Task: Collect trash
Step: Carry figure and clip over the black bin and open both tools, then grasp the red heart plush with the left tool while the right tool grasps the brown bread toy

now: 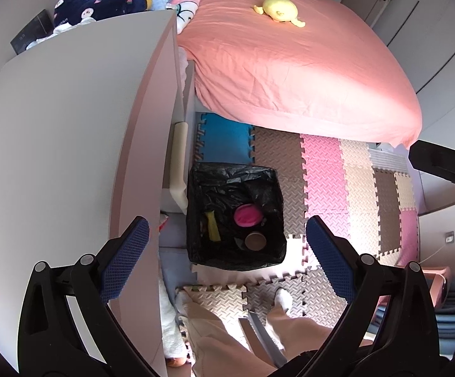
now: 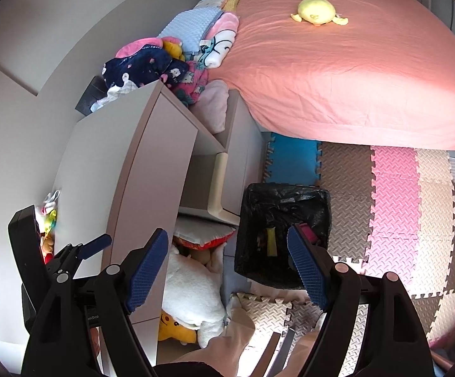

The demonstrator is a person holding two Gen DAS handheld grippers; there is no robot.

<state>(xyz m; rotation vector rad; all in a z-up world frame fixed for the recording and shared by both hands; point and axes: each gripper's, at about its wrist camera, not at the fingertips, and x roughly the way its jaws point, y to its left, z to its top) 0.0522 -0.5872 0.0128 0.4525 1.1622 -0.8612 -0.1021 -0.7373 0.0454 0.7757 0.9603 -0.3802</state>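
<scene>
both grippers hang over the square bin with the crinkly black plastic bag (image 1: 235, 216), which stands on the foam puzzle-mat floor (image 1: 328, 182) just beside the tall white cabinet (image 1: 70, 157) and near the corner of the bed with the pink sheet (image 1: 290, 62). the left gripper (image 1: 227, 251) has its jaws wide apart with nothing between them, and the right gripper (image 2: 227, 264) has its jaws apart and empty too. inside the bin lie a round pink lid-like thing (image 1: 246, 215), a long yellow piece (image 1: 212, 226) and a round brown disc (image 1: 255, 241), so the trash seems to be in already. what can go wrong now? the bin is light and open, so if a gripper dips low and bumps its rim, the bin may tip and spill the trash back onto the mats. the loose bag edge may also catch on a blue finger pad (image 1: 329, 260) and get dragged up when the hand lifts. the cabinet edge is very close to the left gripper, so a quick swing that way may knock against it. the person's feet in white socks (image 1: 282, 298) stand right by the bin, and a step forward may kick it. more trash may lie elsewhere, but i cannot tell from here. the yellow stuffed toy (image 1: 279, 9) on the bed is not trash, so grabbing it would be a mistake.
</scene>
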